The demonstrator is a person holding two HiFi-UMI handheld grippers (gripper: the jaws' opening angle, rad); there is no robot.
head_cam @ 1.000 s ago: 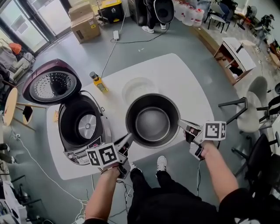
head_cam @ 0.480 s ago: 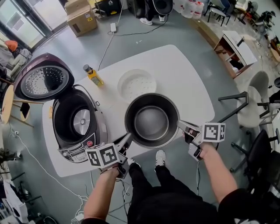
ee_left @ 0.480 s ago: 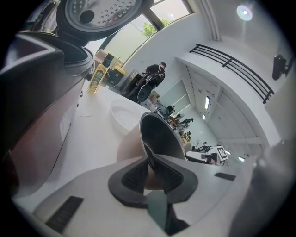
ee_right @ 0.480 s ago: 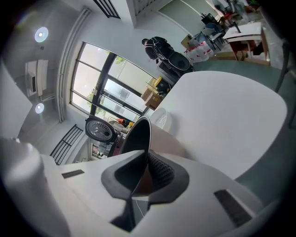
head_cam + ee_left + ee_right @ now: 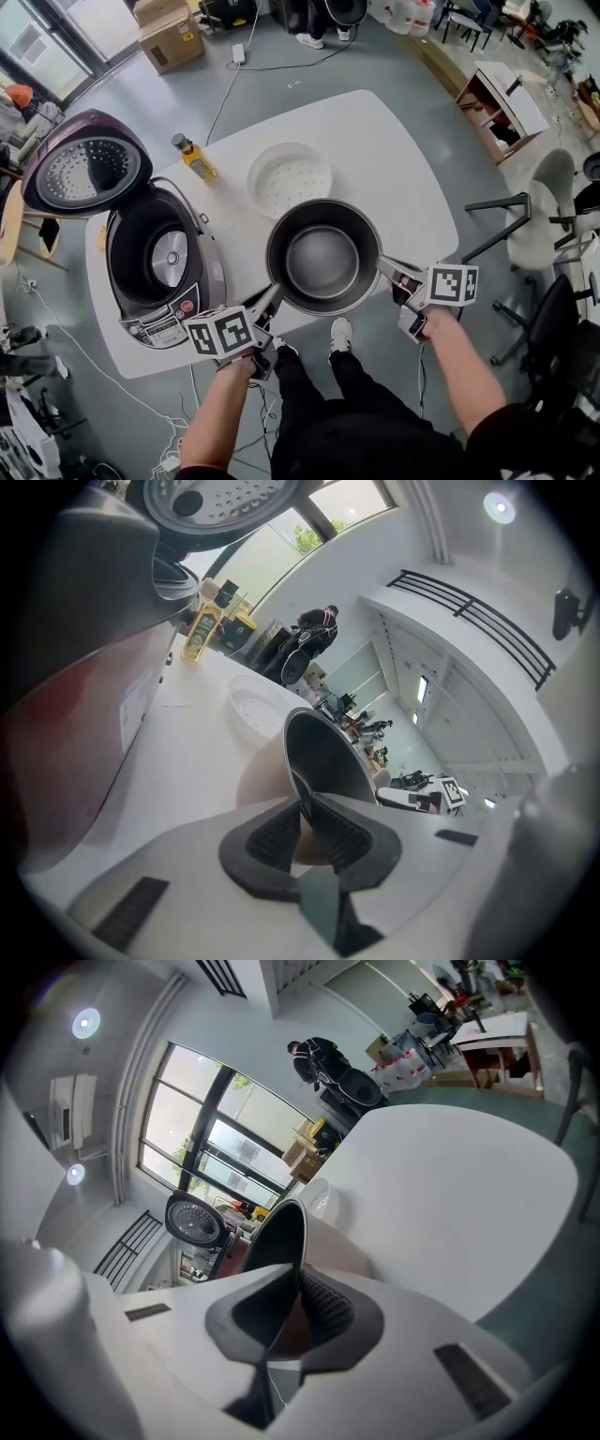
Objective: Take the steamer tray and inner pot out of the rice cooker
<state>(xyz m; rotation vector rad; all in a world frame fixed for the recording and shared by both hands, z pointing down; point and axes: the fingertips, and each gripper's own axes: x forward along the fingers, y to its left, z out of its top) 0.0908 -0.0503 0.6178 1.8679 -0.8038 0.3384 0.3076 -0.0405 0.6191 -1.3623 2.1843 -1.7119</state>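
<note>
I have the inner pot [image 5: 323, 258] between both hands, in the lower middle of the head view, over the near edge of the white table [image 5: 394, 159]. My left gripper [image 5: 274, 293] is clamped on the rim at the pot's lower left and my right gripper [image 5: 382, 266] on the rim at its right. In each gripper view the ribbed pads are pinched tight on the thin wall, one pad inside and one outside. I cannot tell whether the base is touching the tabletop or hanging just above it.

The pot looks like stiff dark metal with a smooth, coated inside, so I judge it rigid but slippery. It is empty, so the weight should be moderate, though all of it hangs from two small bites on a thin edge. With the grips on nearly opposite sides it could swing about the line between them, so I want both hands level and the squeeze firm. The rim is the only place to take it, since the wall below is too wide and slick.

The steamer tray [image 5: 289, 178] lies on the table just above the pot in the frame, apart from it. It is white, shallow and perforated, and I would guess light plastic. The rice cooker [image 5: 211, 281] stands at the left with its lid [image 5: 84, 173] thrown open and its well bare, and a small bottle [image 5: 192, 157] stands beside it
</note>
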